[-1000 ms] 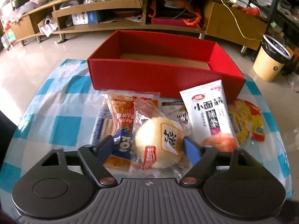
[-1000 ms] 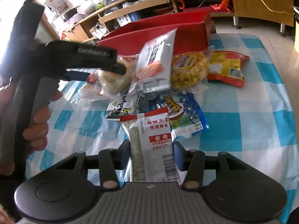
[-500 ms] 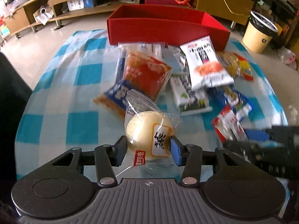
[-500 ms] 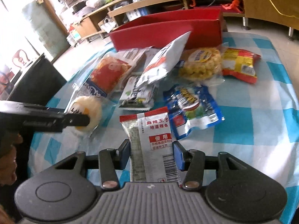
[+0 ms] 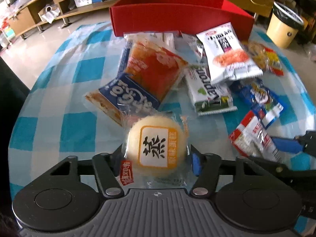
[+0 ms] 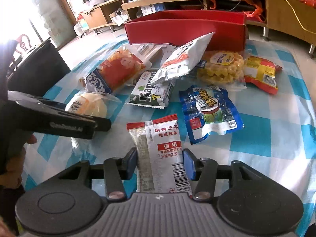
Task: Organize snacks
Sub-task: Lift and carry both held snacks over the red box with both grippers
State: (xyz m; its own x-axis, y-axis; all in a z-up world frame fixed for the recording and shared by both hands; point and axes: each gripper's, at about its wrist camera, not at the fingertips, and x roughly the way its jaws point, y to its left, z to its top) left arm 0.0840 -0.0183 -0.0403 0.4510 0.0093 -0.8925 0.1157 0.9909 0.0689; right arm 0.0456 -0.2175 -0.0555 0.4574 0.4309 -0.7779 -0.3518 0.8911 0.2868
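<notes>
A round yellow steamed cake (image 5: 157,148) in a clear wrapper lies between the jaws of my left gripper (image 5: 157,156). The jaws are opening, and the right pad (image 5: 195,163) stands a little off the cake. In the right wrist view the cake (image 6: 88,105) rests on the checked cloth under the left gripper (image 6: 83,125). My right gripper (image 6: 160,158) is shut on a red-and-white spicy strip packet (image 6: 158,144), also visible from the left wrist as the packet (image 5: 253,138). The red box (image 5: 177,17) stands empty-looking at the far side.
Loose snacks lie in a pile before the box: an orange bread bag (image 5: 152,69), a white Kaprom pack (image 6: 152,90), a white strip bag (image 5: 227,53), a blue packet (image 6: 209,110), yellow rings (image 6: 221,67), a red-yellow packet (image 6: 260,73). A yellow bin (image 5: 282,25) stands on the floor.
My left gripper drew the cake back from the pile to the near left of the cloth and lowered it; its jaws closed, then widened. The right gripper kept its packet.
</notes>
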